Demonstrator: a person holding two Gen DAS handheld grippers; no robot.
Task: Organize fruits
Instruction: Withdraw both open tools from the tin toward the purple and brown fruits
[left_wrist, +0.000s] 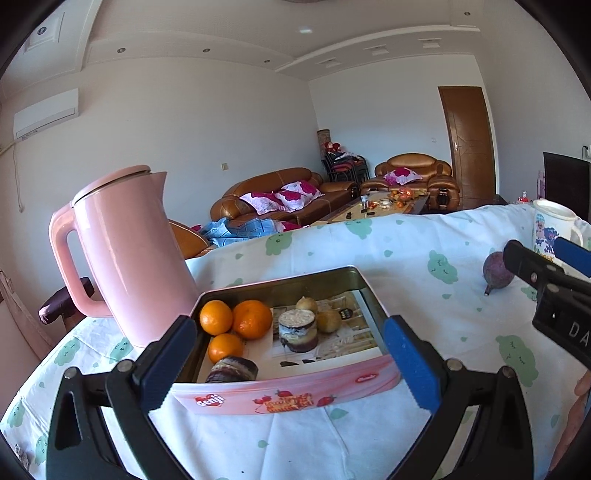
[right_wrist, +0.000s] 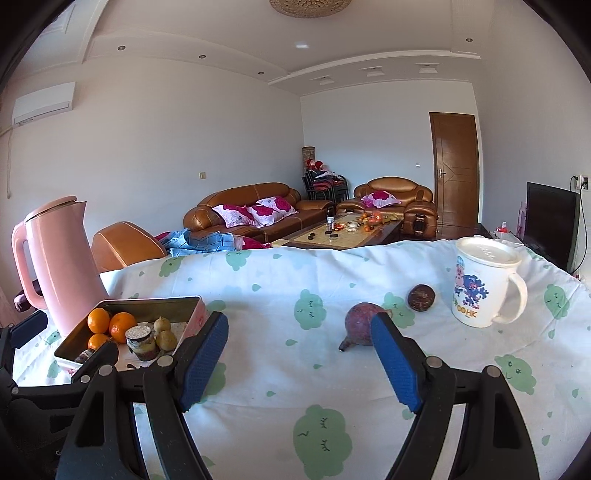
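Note:
A pink metal tin holds three oranges, two small yellow-brown fruits and layered cakes. It also shows in the right wrist view. My left gripper is open and empty, its jaws on either side of the tin's near wall. A purple passion fruit with a stem lies on the cloth, just beyond my open, empty right gripper. A darker round fruit lies farther back. The right gripper's finger shows in the left wrist view beside the purple fruit.
A pink kettle stands left of the tin. A white lidded mug stands at the right. The table has a white cloth with green prints. Sofas and a coffee table lie beyond the far edge.

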